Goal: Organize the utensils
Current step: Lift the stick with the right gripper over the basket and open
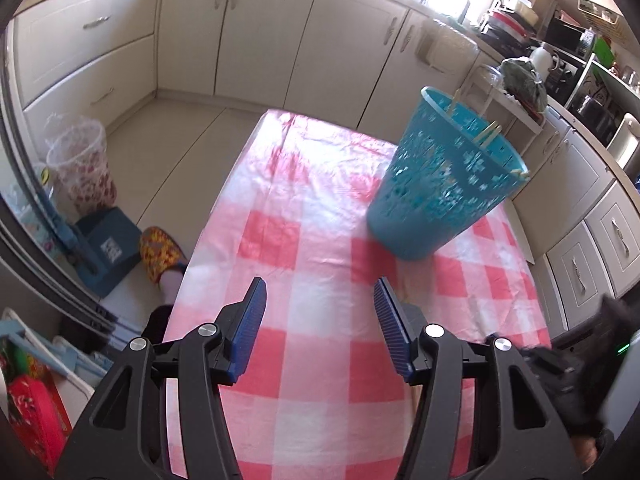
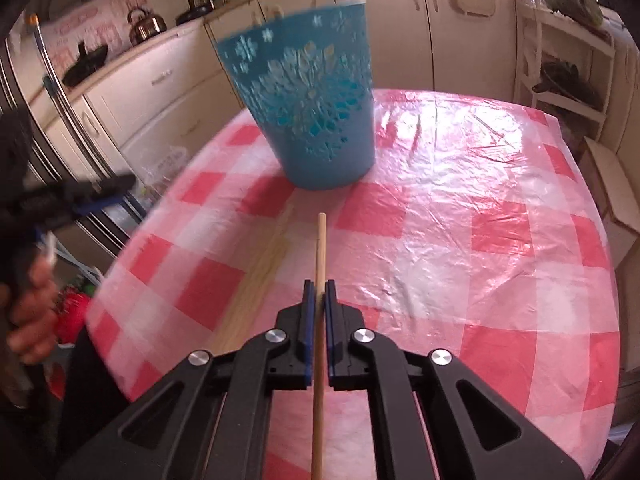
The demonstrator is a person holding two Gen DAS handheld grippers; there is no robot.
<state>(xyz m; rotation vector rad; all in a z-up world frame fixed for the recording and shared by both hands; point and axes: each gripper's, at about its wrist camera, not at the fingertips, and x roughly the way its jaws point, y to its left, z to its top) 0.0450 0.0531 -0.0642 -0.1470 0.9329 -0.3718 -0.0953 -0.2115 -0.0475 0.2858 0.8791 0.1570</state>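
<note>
A blue perforated basket [image 1: 440,184] stands on the pink checked tablecloth [image 1: 304,240], with wooden sticks [image 1: 490,133] poking out of its rim. My left gripper [image 1: 320,284] hovers open over the cloth in front of the basket, nothing between its blue pads. In the right wrist view my right gripper [image 2: 319,285] is shut on a thin wooden stick [image 2: 321,240] that points toward the basket [image 2: 316,108]. Several more wooden sticks [image 2: 260,276] lie blurred on the cloth just left of it. The left gripper [image 2: 100,194] shows at the left edge, held by a hand [image 2: 28,320].
Cream kitchen cabinets [image 1: 256,32] ring the table. A clear bin [image 1: 82,164] and a blue step [image 1: 108,248] sit on the floor to the left. A white shelf rack [image 2: 568,68] stands at the back right. The cloth [image 2: 460,220] right of the basket is bare.
</note>
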